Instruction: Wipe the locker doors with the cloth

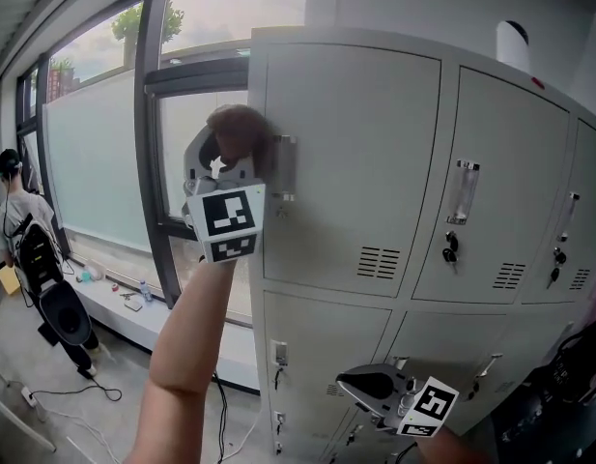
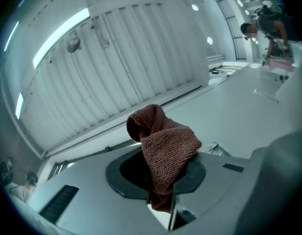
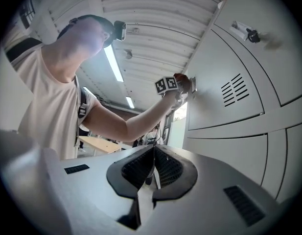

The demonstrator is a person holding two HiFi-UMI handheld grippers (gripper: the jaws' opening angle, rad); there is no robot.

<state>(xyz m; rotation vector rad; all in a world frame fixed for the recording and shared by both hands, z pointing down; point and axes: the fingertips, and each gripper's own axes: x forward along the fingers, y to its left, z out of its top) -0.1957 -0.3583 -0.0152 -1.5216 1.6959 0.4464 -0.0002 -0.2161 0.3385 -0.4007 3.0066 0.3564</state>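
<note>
My left gripper is raised and shut on a brown cloth, which presses against the upper left locker door beside its handle. In the left gripper view the cloth bulges up from between the jaws, with the door surface just behind it. My right gripper hangs low in front of the lower lockers, shut with nothing in it. In the right gripper view the jaws meet at their tips, and the cloth shows far off against the door.
Grey lockers fill the right, with keys hanging from the middle door. A tall window lies to the left. A person stands far left on the floor among cables.
</note>
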